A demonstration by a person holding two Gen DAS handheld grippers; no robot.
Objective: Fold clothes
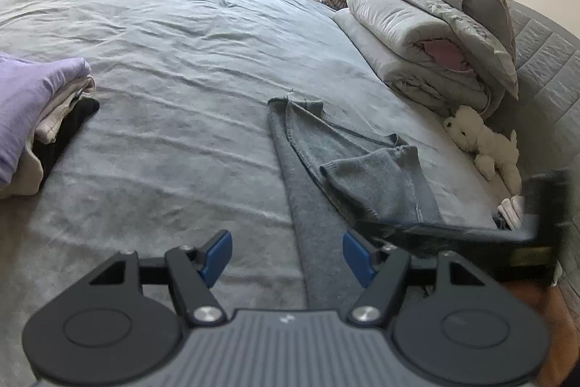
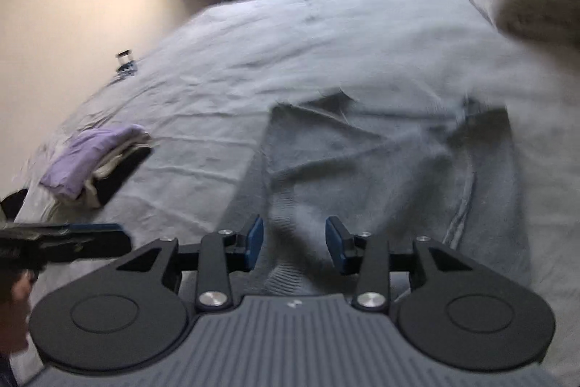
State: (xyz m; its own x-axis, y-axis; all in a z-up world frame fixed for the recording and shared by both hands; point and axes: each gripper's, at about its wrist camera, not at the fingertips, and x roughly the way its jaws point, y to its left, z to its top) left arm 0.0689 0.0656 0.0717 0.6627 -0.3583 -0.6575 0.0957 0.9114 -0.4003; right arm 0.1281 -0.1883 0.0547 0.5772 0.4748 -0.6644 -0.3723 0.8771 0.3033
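A grey knit garment (image 1: 362,169) lies partly folded on the bed, one sleeve turned back over its body. My left gripper (image 1: 288,256) hovers open over the garment's near left edge, with nothing between its blue pads. In the blurred right wrist view the same garment (image 2: 380,162) spreads out under my right gripper (image 2: 293,234). Its jaws stand partly apart over a ridge of the knit, and the pads do not press on it. The right gripper (image 1: 529,227) also shows as a dark blur at the garment's right side.
A stack of folded clothes (image 1: 43,111), purple on white on black, sits at the left of the grey bed sheet (image 1: 181,24). A folded duvet (image 1: 417,46) and a white plush toy (image 1: 482,140) lie by the headboard on the right.
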